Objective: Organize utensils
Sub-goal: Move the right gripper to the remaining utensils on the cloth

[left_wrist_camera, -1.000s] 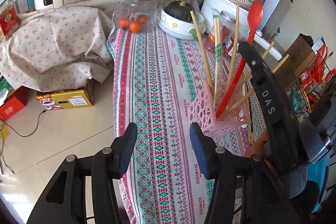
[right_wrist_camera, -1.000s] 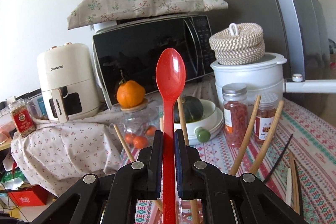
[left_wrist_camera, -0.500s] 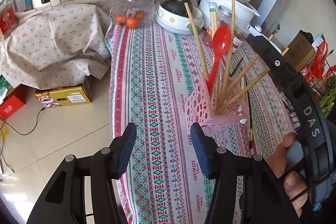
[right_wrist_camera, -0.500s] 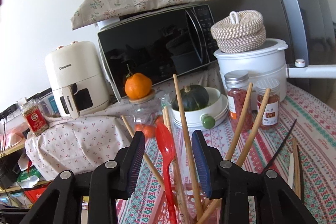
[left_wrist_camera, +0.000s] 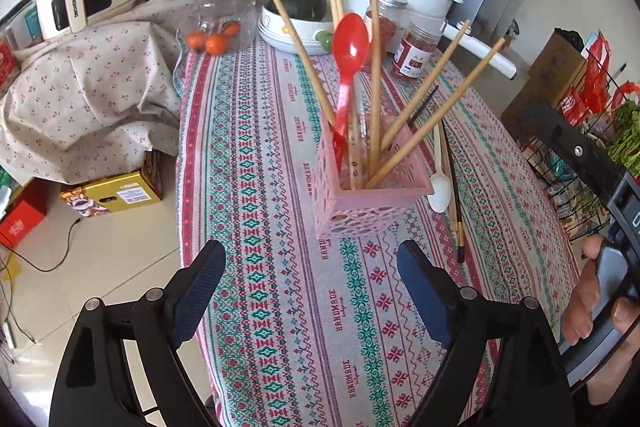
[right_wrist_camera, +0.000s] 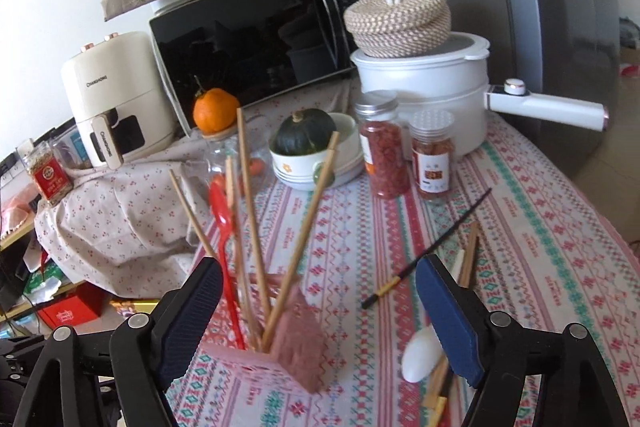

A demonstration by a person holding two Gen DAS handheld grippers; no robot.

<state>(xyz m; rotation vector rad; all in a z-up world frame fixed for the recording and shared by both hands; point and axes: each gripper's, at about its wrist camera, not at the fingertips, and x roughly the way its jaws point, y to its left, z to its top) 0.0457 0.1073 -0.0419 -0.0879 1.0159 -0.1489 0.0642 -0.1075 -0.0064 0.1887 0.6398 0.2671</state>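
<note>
A pink perforated holder (left_wrist_camera: 362,195) (right_wrist_camera: 304,341) stands on the patterned tablecloth (left_wrist_camera: 256,211). It holds a red spoon (left_wrist_camera: 351,43) (right_wrist_camera: 222,213), bowl up, and several wooden chopsticks (left_wrist_camera: 374,67) (right_wrist_camera: 250,211). To its right lie a white spoon (left_wrist_camera: 439,189) (right_wrist_camera: 418,353) and black chopsticks (left_wrist_camera: 450,163) (right_wrist_camera: 430,245). My left gripper (left_wrist_camera: 310,265) hovers in front of the holder, jaws opening, nothing between them. My right gripper (right_wrist_camera: 320,277) is back from the holder, jaws opening and empty. Its body (left_wrist_camera: 592,171) shows at the right in a hand (left_wrist_camera: 588,307).
At the table's far end stand two spice jars (right_wrist_camera: 384,147), a bowl with a green squash (right_wrist_camera: 308,143), a white pot (right_wrist_camera: 424,83) under a woven basket, a microwave (right_wrist_camera: 256,39) and an air fryer (right_wrist_camera: 112,95). The table edge drops to floor and boxes (left_wrist_camera: 112,191) at left.
The right gripper let go of the red spoon, which slid down into the holder, then pulled back and opened wide. The left gripper's jaws widened and it drew back from the holder.
</note>
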